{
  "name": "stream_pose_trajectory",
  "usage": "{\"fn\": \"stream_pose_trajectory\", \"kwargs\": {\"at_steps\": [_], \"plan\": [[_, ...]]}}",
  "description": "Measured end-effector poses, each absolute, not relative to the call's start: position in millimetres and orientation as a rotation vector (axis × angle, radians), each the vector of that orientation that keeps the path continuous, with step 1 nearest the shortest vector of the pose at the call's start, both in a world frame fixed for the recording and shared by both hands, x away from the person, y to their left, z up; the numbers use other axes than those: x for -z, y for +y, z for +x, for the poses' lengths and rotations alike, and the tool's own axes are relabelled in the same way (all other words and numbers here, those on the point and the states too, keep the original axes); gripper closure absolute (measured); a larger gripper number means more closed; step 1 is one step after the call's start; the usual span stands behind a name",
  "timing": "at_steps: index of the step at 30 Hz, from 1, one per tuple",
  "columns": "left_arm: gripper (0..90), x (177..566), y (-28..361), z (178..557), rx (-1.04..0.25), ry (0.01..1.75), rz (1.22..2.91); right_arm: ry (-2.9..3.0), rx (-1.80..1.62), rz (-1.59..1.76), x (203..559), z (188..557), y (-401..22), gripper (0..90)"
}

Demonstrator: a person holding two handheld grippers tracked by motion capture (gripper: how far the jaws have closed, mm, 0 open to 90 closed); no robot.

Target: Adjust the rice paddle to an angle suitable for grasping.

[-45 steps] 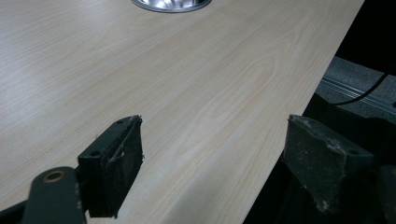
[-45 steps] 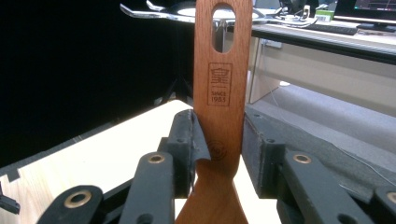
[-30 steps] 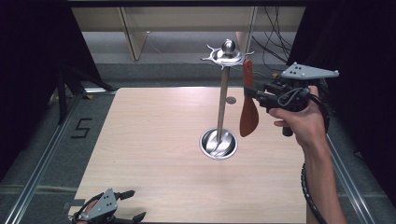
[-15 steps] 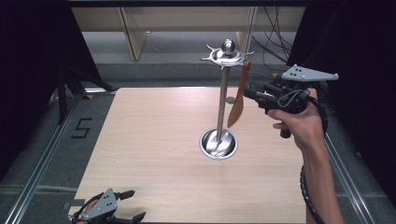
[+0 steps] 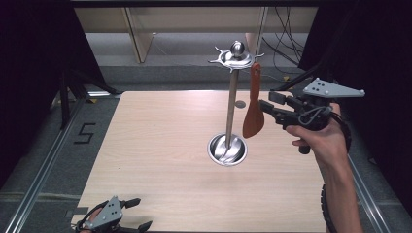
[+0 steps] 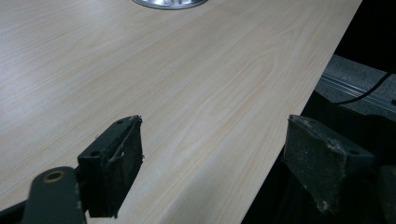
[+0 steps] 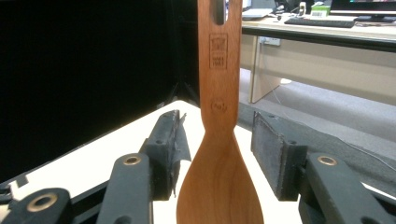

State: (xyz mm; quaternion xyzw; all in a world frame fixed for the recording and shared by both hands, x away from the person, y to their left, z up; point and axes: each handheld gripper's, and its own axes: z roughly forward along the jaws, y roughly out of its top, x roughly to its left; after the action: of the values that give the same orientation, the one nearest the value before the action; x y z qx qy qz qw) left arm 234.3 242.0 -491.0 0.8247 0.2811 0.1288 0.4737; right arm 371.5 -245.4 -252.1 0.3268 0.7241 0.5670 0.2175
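A reddish wooden spatula (image 5: 253, 111) hangs upright, blade down, by the slot in its handle from a hook of the metal utensil stand (image 5: 232, 107). The stand has a ring of hooks at its top and a round steel base (image 5: 227, 149). My right gripper (image 5: 267, 100) is open at the spatula's right side. In the right gripper view the spatula (image 7: 219, 140) sits between the two pads (image 7: 169, 149) with a gap on each side. My left gripper (image 5: 141, 212) lies open at the table's front left corner. In its own view it (image 6: 210, 149) holds nothing.
The light wooden table (image 5: 155, 145) carries the stand near its middle right. The stand's base rim (image 6: 168, 2) shows at the top of the left gripper view. Black curtains flank the table, with metal rails along both sides and cables behind at the right.
The spatula went from tilted in my right gripper to hanging straight from the stand's hook. The right gripper's jaws have let it go. The left gripper has stayed still.
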Motion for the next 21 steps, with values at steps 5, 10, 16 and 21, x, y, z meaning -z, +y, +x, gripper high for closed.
{"fn": "stream_pose_trajectory", "kwargs": {"at_steps": [5, 10, 16, 21], "plan": [[19.1, 491.4, 241.2, 233.6, -0.312, 0.704, 2.004, 2.011, -1.579, 0.913, 257.3, 366.0, -252.1, 52.9], [19.1, 491.0, 241.9, 233.9, -0.316, 0.696, 2.014, 2.016, -1.575, 0.918, 265.2, 364.5, -253.8, 51.8], [19.1, 491.4, 241.4, 233.7, -0.314, 0.703, 2.001, 2.032, -1.526, 0.937, 279.3, 363.0, -255.4, 49.8], [19.1, 491.3, 241.4, 233.9, -0.316, 0.698, 2.008, 2.017, -1.514, 0.948, 285.4, 360.9, -260.5, 49.3]]}}
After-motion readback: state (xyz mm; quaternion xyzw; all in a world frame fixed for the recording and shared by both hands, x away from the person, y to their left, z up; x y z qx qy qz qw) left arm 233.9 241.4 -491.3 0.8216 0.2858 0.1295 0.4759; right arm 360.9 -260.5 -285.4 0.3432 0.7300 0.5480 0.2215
